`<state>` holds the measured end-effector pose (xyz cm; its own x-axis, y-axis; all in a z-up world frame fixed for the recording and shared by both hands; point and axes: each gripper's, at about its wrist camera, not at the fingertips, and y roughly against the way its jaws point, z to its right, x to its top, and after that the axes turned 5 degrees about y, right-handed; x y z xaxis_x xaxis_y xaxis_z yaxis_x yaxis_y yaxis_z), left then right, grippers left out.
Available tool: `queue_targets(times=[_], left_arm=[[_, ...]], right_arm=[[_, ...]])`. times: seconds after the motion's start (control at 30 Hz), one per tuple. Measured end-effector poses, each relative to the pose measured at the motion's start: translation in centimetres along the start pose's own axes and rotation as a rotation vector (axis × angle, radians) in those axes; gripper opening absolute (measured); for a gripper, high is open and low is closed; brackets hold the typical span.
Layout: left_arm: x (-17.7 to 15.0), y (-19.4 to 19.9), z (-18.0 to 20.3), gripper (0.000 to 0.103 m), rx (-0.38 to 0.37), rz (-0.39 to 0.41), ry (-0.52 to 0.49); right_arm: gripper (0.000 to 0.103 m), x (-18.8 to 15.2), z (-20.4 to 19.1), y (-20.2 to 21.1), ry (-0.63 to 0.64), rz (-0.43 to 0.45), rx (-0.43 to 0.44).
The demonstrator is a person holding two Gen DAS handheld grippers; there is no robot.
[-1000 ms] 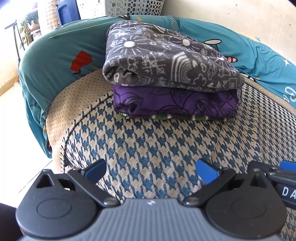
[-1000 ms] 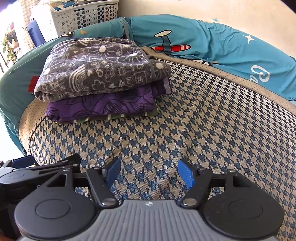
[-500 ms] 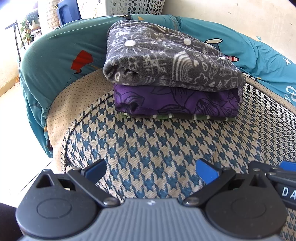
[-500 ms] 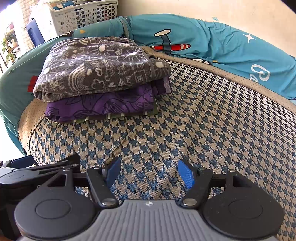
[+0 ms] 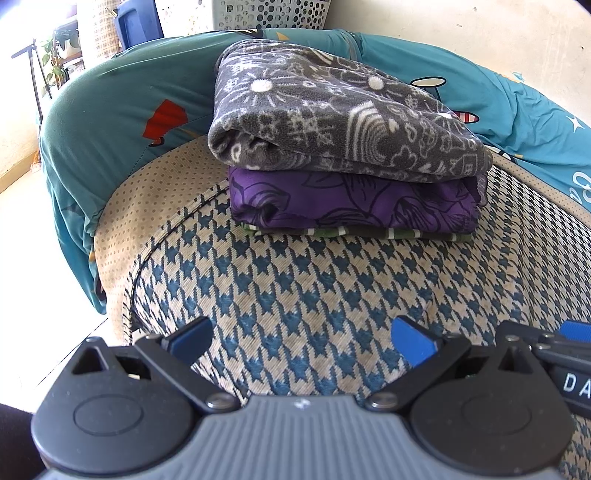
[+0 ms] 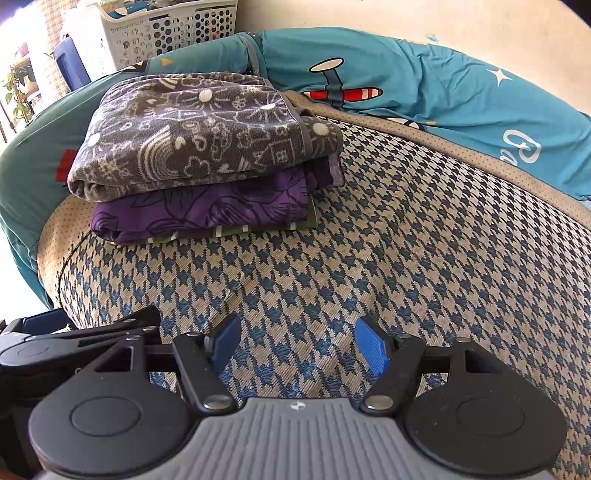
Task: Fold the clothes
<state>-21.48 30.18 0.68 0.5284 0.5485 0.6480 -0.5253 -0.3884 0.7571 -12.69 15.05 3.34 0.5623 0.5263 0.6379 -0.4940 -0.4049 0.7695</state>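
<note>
While both grippers sit low over the houndstooth cushion [image 5: 332, 280], nothing is held in either. Left gripper [image 5: 301, 338]: blue fingers [image 5: 412, 341] spread wide, only blue-and-cream weave between them. Right gripper [image 6: 297, 345]: fingers [image 6: 371, 349] also apart, a bit narrower gap, empty too. The 2 tools are side by side; part of the right one shows at 4 o'clock in the left wrist view, w/ white letters "DA" on it.

Folded stack lies on the cushion at abt 12 o'clock from the left gripper, 11 o'clock from the right, well apart from both. Top: grey patterned fleece [image 5: 332, 122], folded, rounded fold edge facing the cameras. Under it a purple garment [image 5: 351, 210] w/ dark line print, then a thin green striped piece [image 5: 369, 233] at the bottom, touching the cushion.

Teal printed sheet [image 6: 424, 92] w/ a plane motif wraps behind the cushion, 10 to 2 o'clock. White laundry basket [image 6: 166, 33] at 11 o'clock, beyond the sheet.
</note>
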Motion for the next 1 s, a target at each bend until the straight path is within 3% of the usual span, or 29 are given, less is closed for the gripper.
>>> queue_targets(times=[1.0], left_arm=[[0.04,-0.2,-0.06,0.103,0.006,-0.002,-0.002]], right_arm=[[0.068,-0.02,-0.04,-0.03,0.009,-0.003,-0.002]])
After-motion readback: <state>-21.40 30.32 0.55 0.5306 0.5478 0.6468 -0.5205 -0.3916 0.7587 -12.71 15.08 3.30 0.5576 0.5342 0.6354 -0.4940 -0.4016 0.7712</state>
